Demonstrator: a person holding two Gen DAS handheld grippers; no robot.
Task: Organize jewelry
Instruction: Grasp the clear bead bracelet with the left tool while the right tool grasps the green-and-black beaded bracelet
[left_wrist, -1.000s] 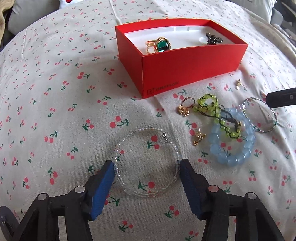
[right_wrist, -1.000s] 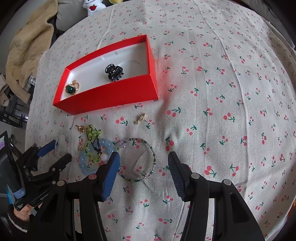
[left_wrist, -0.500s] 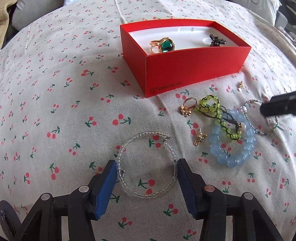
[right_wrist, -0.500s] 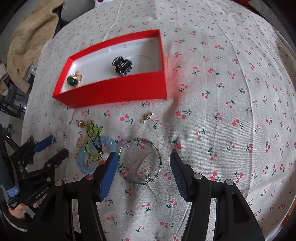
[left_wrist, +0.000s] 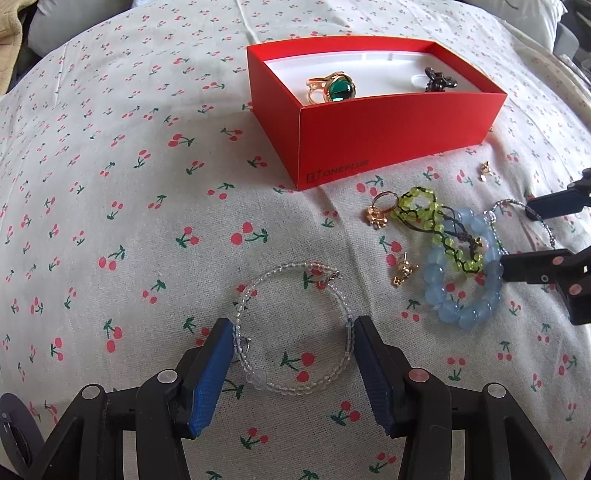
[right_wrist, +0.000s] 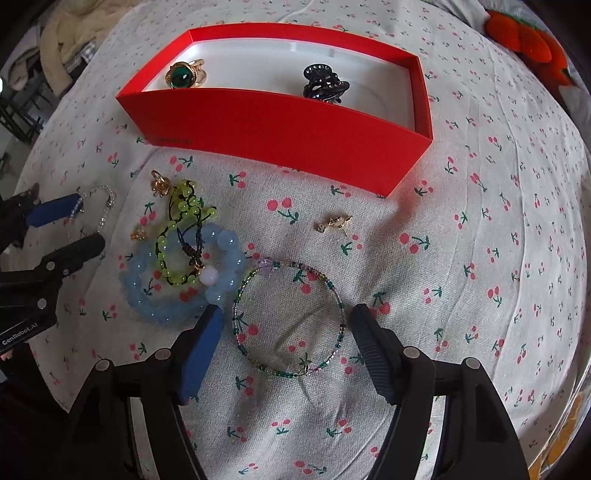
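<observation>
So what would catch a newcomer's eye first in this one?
The bright red box on the cherry-print cloth, holding a green-stone ring and a black hair clip. In front of it, the left gripper brackets a clear bead bracelet, and the right gripper, jaws opening, straddles a dark-beaded bangle.

"ONEPLUS" on the red box (left_wrist: 369, 125) (left gripper (right_wrist: 55, 236): "GenRobot.AI").

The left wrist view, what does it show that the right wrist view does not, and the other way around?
Only the left wrist view shows the ONEPLUS logo clearly and the whole clear bead bracelet. Only the right wrist view shows an orange plush toy and the whole dark bead bracelet. Both show the red box, green-stone ring, black hair clip and blue bead bracelet.
</observation>
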